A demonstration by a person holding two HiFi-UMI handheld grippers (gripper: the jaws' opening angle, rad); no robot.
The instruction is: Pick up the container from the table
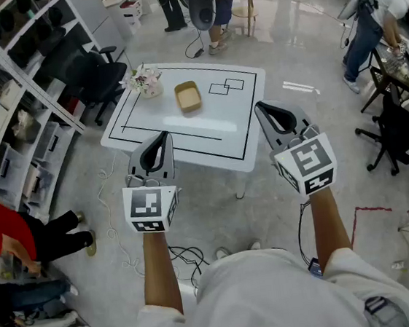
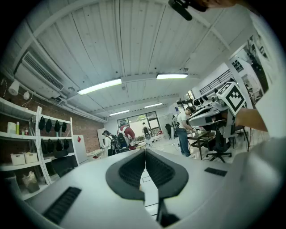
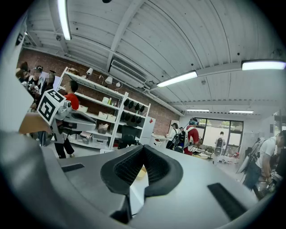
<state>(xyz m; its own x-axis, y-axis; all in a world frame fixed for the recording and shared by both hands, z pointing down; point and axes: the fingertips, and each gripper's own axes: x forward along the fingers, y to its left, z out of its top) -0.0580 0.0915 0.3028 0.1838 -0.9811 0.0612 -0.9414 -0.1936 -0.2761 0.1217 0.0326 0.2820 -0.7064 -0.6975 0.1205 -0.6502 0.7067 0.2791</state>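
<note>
Pre-reach, I'd judge: left tongs and right tongs pinched closed, empty, short of table; next likely open, reach 12 o'clock for tan container.

A white table bears a tan container and flowers.

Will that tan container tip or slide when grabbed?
The container looks shallow, open and empty, so probably light. It sits low and wide: unlikely to tip. On the glossy table it may slide if nudged.
</note>
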